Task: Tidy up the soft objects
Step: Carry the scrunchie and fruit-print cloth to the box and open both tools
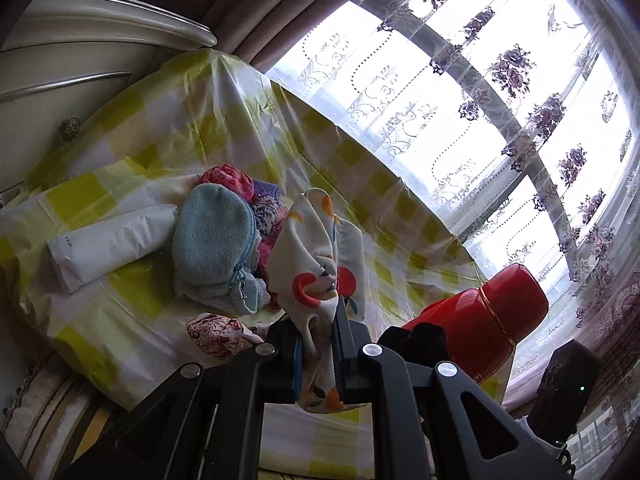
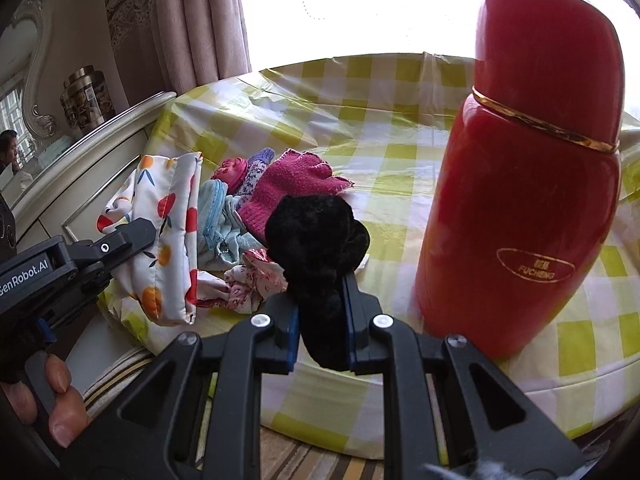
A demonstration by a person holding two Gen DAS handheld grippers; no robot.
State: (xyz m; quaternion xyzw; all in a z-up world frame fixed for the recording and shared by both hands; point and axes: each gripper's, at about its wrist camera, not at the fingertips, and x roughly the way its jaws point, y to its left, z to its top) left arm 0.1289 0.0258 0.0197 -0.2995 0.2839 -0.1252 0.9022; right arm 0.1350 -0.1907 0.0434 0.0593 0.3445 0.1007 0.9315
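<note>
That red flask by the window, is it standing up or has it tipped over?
Upright. In the right wrist view the red flask stands on its base on the checked tablecloth, cap on top and closed, not held by either tool.

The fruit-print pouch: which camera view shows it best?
The right wrist view: the fruit-print pouch appears from the side, nearly whole, held by the left gripper. The left wrist view shows only its crumpled middle between the jaws.
</note>
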